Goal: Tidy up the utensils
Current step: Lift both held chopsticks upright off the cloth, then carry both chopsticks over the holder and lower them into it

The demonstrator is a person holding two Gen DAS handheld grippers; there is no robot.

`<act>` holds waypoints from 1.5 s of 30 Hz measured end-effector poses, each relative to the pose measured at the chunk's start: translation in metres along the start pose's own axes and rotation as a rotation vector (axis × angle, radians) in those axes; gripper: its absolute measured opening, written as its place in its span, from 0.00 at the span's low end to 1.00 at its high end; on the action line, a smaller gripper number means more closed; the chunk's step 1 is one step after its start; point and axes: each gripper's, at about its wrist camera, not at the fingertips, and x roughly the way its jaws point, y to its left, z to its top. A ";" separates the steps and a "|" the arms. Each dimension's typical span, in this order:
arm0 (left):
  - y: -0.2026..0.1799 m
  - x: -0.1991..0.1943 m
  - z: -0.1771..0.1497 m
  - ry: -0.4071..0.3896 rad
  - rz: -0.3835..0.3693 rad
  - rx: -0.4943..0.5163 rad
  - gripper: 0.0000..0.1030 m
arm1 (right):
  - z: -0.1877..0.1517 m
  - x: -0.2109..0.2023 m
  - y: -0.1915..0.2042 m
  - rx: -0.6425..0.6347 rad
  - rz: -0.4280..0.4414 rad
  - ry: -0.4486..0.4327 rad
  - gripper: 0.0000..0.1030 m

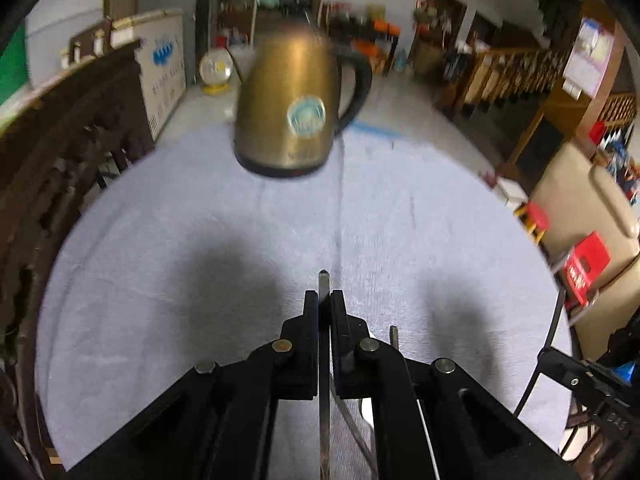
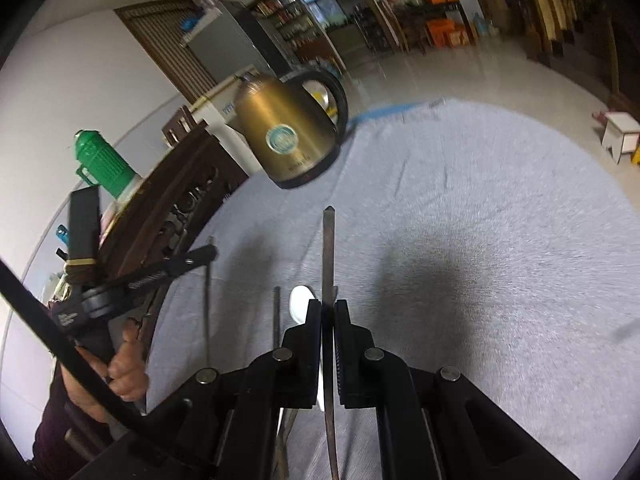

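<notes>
My left gripper (image 1: 324,297) is shut on a thin flat metal utensil handle (image 1: 323,280), whose tip sticks up past the fingertips above the grey-blue tablecloth (image 1: 180,240). Another thin metal piece (image 1: 394,336) shows just behind its right finger. My right gripper (image 2: 328,305) is shut on a longer flat metal utensil handle (image 2: 328,248). A white spoon (image 2: 301,303) and a dark metal rod (image 2: 276,320) lie below it, partly hidden. At the left of the right wrist view, the left gripper (image 2: 198,258) holds a thin metal piece (image 2: 207,312) hanging down, with a person's hand (image 2: 124,364) on its grip.
A brass-coloured kettle (image 1: 292,108) (image 2: 292,136) with a black handle stands at the table's far edge. A dark carved wooden chair (image 1: 60,152) (image 2: 172,208) borders the left side. A green flask (image 2: 104,168) sits behind it. Red stools (image 1: 584,272) and a white stool (image 2: 620,136) stand beyond the right edge.
</notes>
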 end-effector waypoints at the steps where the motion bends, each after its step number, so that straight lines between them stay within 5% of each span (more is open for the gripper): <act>1: 0.003 -0.009 0.001 -0.016 0.000 -0.005 0.05 | -0.003 -0.006 0.004 -0.006 -0.002 -0.016 0.06; 25: 0.014 -0.175 -0.096 -0.352 -0.086 -0.058 0.05 | -0.080 -0.142 0.069 -0.131 -0.102 -0.309 0.06; 36: 0.004 -0.230 -0.098 -0.484 -0.152 -0.123 0.05 | -0.090 -0.195 0.094 -0.187 -0.080 -0.406 0.06; 45: -0.015 -0.239 -0.100 -0.599 -0.119 -0.166 0.05 | -0.092 -0.228 0.130 -0.244 -0.020 -0.462 0.06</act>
